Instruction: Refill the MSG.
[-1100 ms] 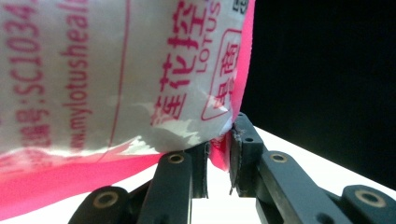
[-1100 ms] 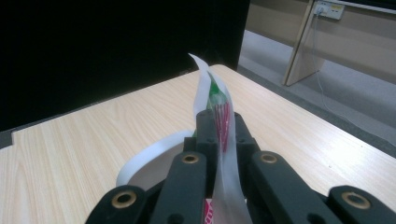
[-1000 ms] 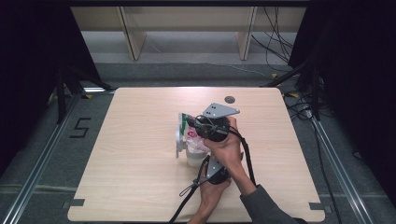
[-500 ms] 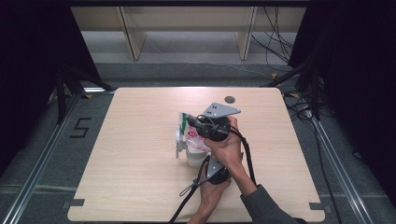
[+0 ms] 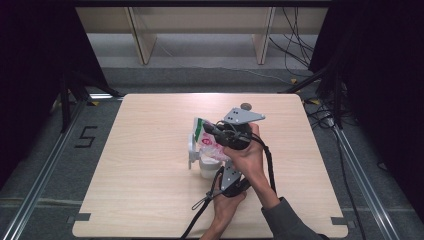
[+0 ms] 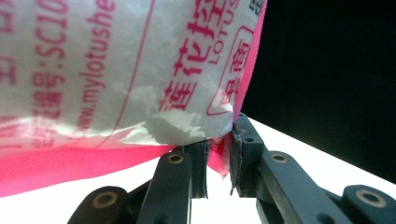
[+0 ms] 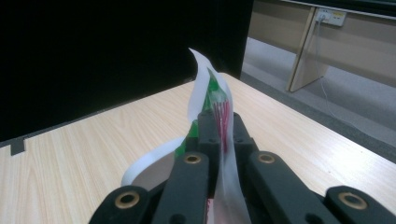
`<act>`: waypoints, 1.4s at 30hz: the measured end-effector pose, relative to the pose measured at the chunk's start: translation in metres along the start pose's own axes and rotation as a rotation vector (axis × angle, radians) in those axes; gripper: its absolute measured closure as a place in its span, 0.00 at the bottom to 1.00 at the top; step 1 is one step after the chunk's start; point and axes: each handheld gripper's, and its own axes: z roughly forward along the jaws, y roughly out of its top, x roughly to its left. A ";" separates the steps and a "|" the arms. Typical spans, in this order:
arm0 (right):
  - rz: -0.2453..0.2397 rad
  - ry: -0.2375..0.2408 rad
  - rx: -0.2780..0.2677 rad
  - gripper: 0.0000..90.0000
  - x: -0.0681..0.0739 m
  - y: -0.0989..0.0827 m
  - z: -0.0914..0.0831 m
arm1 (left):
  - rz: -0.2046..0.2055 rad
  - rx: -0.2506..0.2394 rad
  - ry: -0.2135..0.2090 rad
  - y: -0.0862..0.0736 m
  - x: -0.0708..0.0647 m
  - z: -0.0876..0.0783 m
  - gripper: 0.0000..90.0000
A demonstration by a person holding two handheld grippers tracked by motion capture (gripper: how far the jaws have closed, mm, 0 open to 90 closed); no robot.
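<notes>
Above the middle of the wooden table (image 5: pixel 135 190), a plastic bag (image 5: pixel 212 145) with white, pink and green print hangs between both grippers. My right gripper (image 5: pixel 206 127), under a grey plate, reaches in from the right. It is shut on the bag's green-and-white top edge (image 7: pixel 205 88), which stands up between the pads of the right gripper (image 7: pixel 219 119). My left gripper (image 5: pixel 221 164) comes up from below. In its own view the left gripper (image 6: pixel 218 144) is shut on the bag's pink bottom corner, with the printed bag (image 6: pixel 116 70) looming above the jaws.
A white rounded thing (image 5: pixel 204 170) sits on the table under the bag; what it is I cannot tell. A small dark disc (image 5: pixel 245 106) lies near the far edge. Cables trail off the near edge. Wooden shelf legs (image 5: pixel 142 40) stand beyond the table.
</notes>
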 end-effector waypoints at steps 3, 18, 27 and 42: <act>-0.024 0.019 -0.016 0.99 -0.004 0.001 -0.002 | 0.000 0.003 0.000 0.000 0.000 0.000 0.87; 0.015 0.051 -0.056 0.99 -0.010 0.002 -0.018 | 0.008 -0.025 0.069 -0.002 0.002 -0.004 0.85; 0.036 0.076 -0.082 1.00 -0.017 0.001 -0.033 | 0.013 -0.017 0.076 -0.004 0.001 -0.006 0.84; 0.063 0.105 -0.132 1.00 -0.026 -0.007 -0.057 | 0.026 0.027 0.070 -0.006 0.001 -0.008 0.83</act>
